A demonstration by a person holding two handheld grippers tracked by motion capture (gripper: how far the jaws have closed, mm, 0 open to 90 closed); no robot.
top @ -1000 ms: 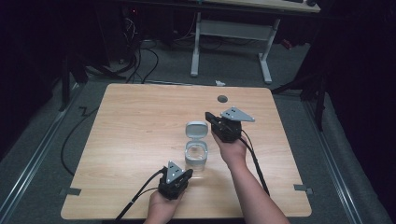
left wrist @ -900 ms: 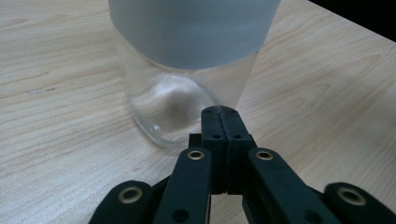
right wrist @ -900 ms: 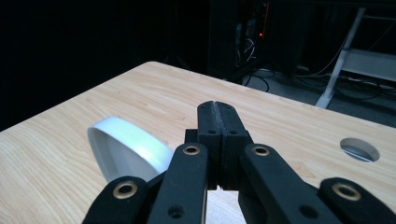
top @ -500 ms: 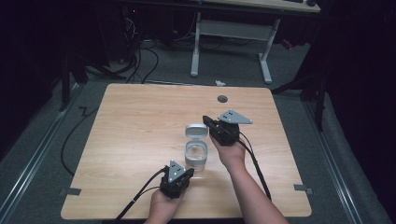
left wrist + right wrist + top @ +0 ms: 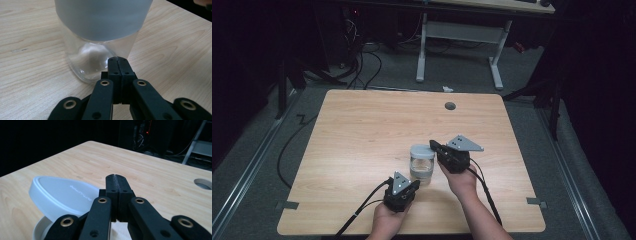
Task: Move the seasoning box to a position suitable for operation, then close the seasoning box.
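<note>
Wooden table (image 5: 362, 150), bare apart from one item; a round cable hole (image 5: 450, 106) sat toward its far edge, well beyond the jar.

Glass jar (image 5: 422, 167) stood upright near the table's middle, a little toward the person's side. Clear wall, pale grey band round its upper part. This is the landmark for all below.

White lid (image 5: 60, 195) lay tilted on the jar's mouth, not seated flat; in the right gripper view one edge rode up above the rim while the other dipped in. Faint lettering on top, too small to read.

Right gripper (image 5: 438, 148) was held just beside the jar's top, on its right, tips toward the lid's edge. Jaws pressed together with nothing between them. Whether the tips touched the lid could not be told.

Left gripper (image 5: 409, 189) sat near the jar's base, on the person's side. Jaws also pressed together, empty; in the left gripper view (image 5: 118, 61) the tips came up close against the lower glass, contact uncertain.

Risks, as judged: neither gripper held the jar, so a sideways nudge from the right tips could slide or tip it. The cocked lid could skid off the rim, or jam crooked if pushed down on one edge.
</note>
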